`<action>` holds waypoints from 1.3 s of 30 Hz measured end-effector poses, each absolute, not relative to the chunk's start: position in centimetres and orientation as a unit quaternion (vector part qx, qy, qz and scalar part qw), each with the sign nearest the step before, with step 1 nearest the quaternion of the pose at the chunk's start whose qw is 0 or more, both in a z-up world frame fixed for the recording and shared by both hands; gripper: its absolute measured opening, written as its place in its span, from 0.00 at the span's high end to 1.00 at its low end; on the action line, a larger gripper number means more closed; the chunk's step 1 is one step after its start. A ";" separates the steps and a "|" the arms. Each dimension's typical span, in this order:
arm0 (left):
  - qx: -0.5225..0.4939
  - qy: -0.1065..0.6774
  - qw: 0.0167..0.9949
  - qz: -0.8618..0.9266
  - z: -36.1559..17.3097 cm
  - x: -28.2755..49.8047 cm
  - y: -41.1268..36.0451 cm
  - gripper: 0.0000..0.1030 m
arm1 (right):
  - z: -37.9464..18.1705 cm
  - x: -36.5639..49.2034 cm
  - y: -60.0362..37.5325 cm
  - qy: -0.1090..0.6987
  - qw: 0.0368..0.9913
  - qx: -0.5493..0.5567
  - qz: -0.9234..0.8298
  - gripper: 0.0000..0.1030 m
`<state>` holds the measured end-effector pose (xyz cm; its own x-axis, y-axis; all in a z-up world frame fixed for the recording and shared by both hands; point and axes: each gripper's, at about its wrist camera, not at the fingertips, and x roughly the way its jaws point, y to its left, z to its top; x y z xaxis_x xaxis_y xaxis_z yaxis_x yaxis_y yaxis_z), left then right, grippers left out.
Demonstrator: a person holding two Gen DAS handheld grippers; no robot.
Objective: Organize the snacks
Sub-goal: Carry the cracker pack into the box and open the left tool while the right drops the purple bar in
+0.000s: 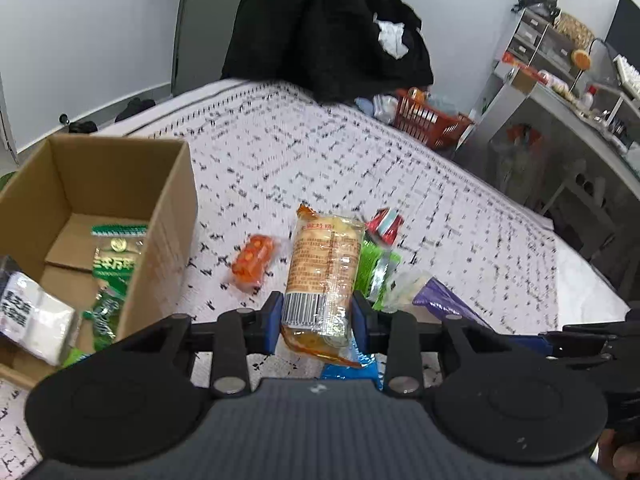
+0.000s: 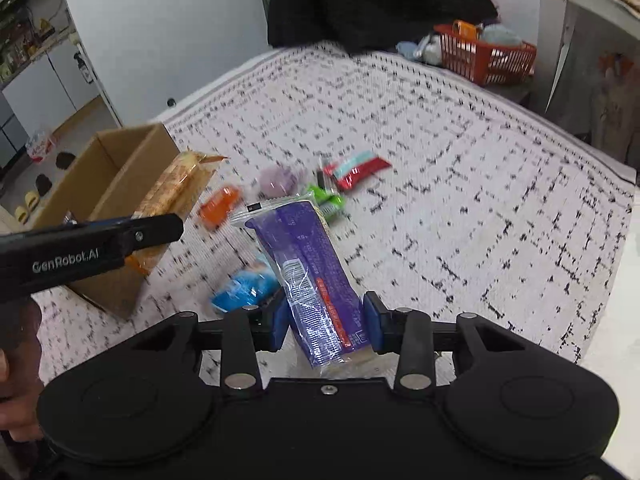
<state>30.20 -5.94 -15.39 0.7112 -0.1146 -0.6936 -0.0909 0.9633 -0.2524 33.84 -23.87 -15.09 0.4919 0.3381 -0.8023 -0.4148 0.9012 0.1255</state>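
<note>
My left gripper (image 1: pixel 318 316) is shut on a yellow-orange biscuit pack (image 1: pixel 322 272), held above the patterned bedspread to the right of an open cardboard box (image 1: pixel 160 216). The box holds a green snack pack (image 1: pixel 114 256) and a white pack (image 1: pixel 28 312). My right gripper (image 2: pixel 328 324) is shut on a purple snack pack (image 2: pixel 308 268). In the right wrist view the left gripper's arm (image 2: pixel 88 244) crosses at left with the biscuit pack (image 2: pixel 168 196) by the box (image 2: pixel 120 172). Loose snacks lie on the bed: orange (image 2: pixel 220 206), red (image 2: pixel 354 170), green (image 2: pixel 328 200), blue (image 2: pixel 244 284), pale purple (image 2: pixel 276 180).
The bedspread (image 1: pixel 360 168) stretches far behind the snacks. A black garment pile (image 1: pixel 328 28) sits at its far end. A red basket (image 1: pixel 428 120) and a cluttered grey desk (image 1: pixel 560 112) stand at the right. Floor with shoes (image 2: pixel 36 192) lies left of the bed.
</note>
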 end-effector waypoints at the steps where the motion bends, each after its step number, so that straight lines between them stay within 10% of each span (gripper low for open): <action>1: -0.136 0.377 0.916 -0.007 -15.0 30.0 -5.9 0.66 | -14.7 33.7 -23.7 0.451 0.865 -0.041 0.217 0.64; 39: -0.265 0.301 0.915 0.044 -9.0 24.5 6.4 0.67 | -9.1 29.4 -9.5 0.404 0.894 -0.010 0.194 0.64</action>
<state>24.49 6.37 -9.01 0.8145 -0.0801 -0.5746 -0.2394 0.8558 -0.4586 29.41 -9.46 -9.08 0.5983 0.3395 -0.7258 -0.3559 0.9241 0.1389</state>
